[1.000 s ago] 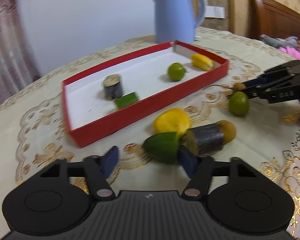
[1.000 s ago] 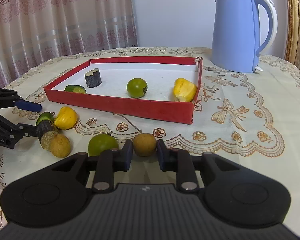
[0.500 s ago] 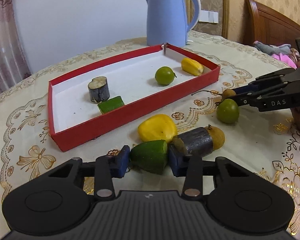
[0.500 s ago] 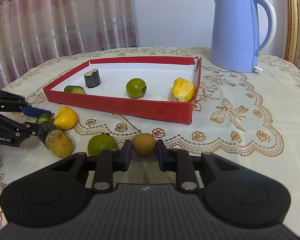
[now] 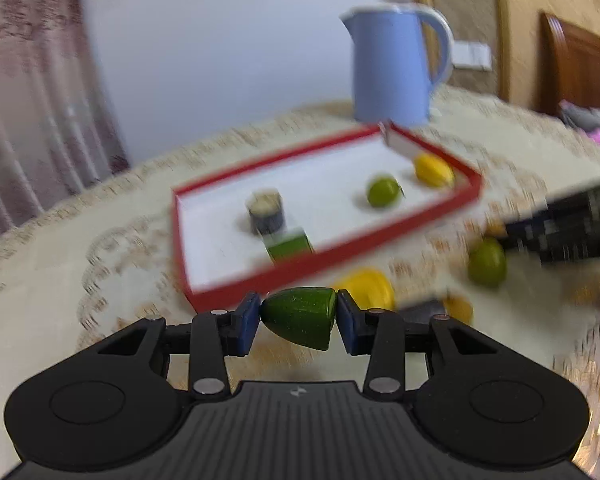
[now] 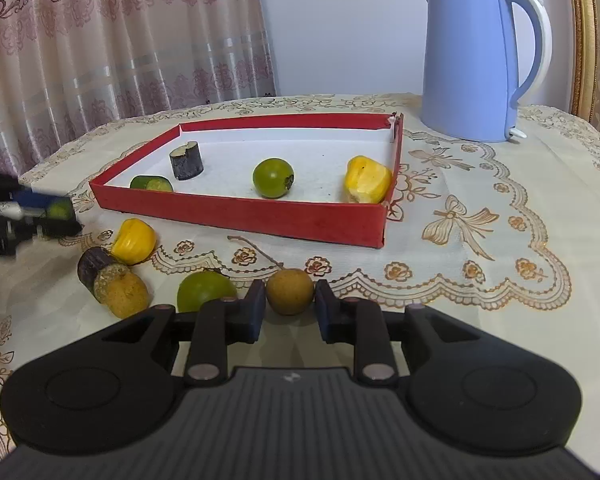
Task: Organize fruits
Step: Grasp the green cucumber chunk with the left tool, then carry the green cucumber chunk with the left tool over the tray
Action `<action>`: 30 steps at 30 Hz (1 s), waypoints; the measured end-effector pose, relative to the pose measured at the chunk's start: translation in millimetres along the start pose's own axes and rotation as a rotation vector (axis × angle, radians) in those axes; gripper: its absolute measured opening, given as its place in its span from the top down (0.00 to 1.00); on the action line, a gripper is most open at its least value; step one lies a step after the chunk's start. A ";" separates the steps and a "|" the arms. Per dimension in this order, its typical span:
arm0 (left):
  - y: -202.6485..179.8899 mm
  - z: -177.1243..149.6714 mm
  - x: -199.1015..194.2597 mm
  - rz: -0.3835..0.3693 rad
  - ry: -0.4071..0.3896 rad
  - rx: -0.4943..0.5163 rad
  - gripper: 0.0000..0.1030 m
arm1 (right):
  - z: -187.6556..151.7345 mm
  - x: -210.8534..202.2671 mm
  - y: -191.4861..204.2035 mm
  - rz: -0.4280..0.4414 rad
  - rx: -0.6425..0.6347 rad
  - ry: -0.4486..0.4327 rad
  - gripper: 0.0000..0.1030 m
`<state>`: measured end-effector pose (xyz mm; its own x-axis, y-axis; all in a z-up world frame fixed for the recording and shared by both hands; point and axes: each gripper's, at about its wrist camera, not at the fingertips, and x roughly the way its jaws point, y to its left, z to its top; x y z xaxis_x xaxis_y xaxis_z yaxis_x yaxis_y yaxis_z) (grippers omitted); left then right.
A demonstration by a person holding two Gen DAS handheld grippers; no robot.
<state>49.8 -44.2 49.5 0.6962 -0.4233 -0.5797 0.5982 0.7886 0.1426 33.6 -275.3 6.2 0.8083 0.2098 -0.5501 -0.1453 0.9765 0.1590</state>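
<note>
- Left wrist view: left claw [image 5: 298, 322] has just been closing, now clamped on green fruit wedge [image 5: 300, 318], clear of the bench [image 5: 60, 300] before red tray [image 5: 320, 258]. Probably light, firm, smooth-skinned; gripping the flat cut end suits.
- Right claw [image 6: 290, 308] pinches brown round fruit [image 6: 290, 291] resting on the bench; it could roll.

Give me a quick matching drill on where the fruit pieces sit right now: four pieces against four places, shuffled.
Things:
1. green wedge
2. brown round fruit
3. dark cut cylinder
4. yellow piece

Places:
A. inside the red tray
B. on the tablecloth, outside the tray
C. between the left gripper pads
D. between the right gripper pads

Pairs: 1-C, 2-D, 3-A, 4-B
</note>
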 end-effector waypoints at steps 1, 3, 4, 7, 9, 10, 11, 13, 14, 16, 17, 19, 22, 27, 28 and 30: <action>0.8 7.2 -1.1 0.005 -0.021 -0.011 0.62 | 0.1 0.1 -0.1 0.000 0.000 0.000 0.77; 1.7 23.1 -0.7 0.011 -0.062 -0.031 0.62 | 0.0 0.0 0.1 0.000 0.001 0.001 0.77; 1.8 30.8 0.8 0.018 -0.083 -0.041 0.62 | 0.0 -0.1 0.1 -0.001 0.000 0.000 0.77; 2.1 51.7 15.1 0.046 -0.137 -0.078 0.62 | 0.0 -0.1 0.1 -0.001 0.000 0.000 0.77; 4.7 59.2 34.3 0.084 -0.142 -0.111 0.62 | 0.0 -0.1 0.1 -0.001 0.000 0.000 0.77; 6.3 59.8 44.6 0.107 -0.137 -0.124 0.62 | 0.0 -0.1 0.2 -0.001 0.000 0.000 0.77; 8.2 58.4 53.9 0.130 -0.127 -0.139 0.62 | 0.0 0.0 0.2 -0.001 -0.001 0.000 0.77; 12.7 51.4 70.0 0.161 -0.103 -0.166 0.62 | 0.0 0.2 0.5 -0.003 -0.002 0.001 0.77; 14.8 47.7 75.1 0.164 -0.091 -0.176 0.62 | 0.0 0.3 0.9 -0.004 -0.004 0.002 0.77; 19.3 39.5 82.7 0.168 -0.075 -0.185 0.62 | -0.1 0.4 1.7 -0.008 -0.011 0.003 0.77; 21.9 37.1 86.3 0.172 -0.071 -0.194 0.62 | -0.2 0.5 2.0 -0.008 -0.012 0.003 0.77; 28.1 33.4 91.5 0.159 -0.063 -0.223 0.62 | -0.2 0.3 2.3 -0.009 -0.013 0.003 0.77; 33.0 28.8 96.3 0.139 -0.054 -0.239 0.62 | -0.2 0.4 2.6 -0.011 -0.016 0.003 0.77; 31.5 24.5 106.5 0.109 -0.029 -0.240 0.62 | -0.4 0.4 3.5 -0.014 -0.020 0.003 0.77; 31.5 23.3 108.2 0.105 -0.022 -0.242 0.62 | -0.3 0.3 3.4 -0.014 -0.018 0.002 0.77; 33.3 22.3 111.0 0.096 -0.021 -0.252 0.62 | -0.2 0.3 3.4 -0.014 -0.019 0.002 0.77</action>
<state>155.8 -74.8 7.9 0.7550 -0.3480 -0.5558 0.4127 0.9108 -0.0097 33.3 -272.0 6.4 0.8091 0.1960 -0.5539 -0.1445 0.9801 0.1358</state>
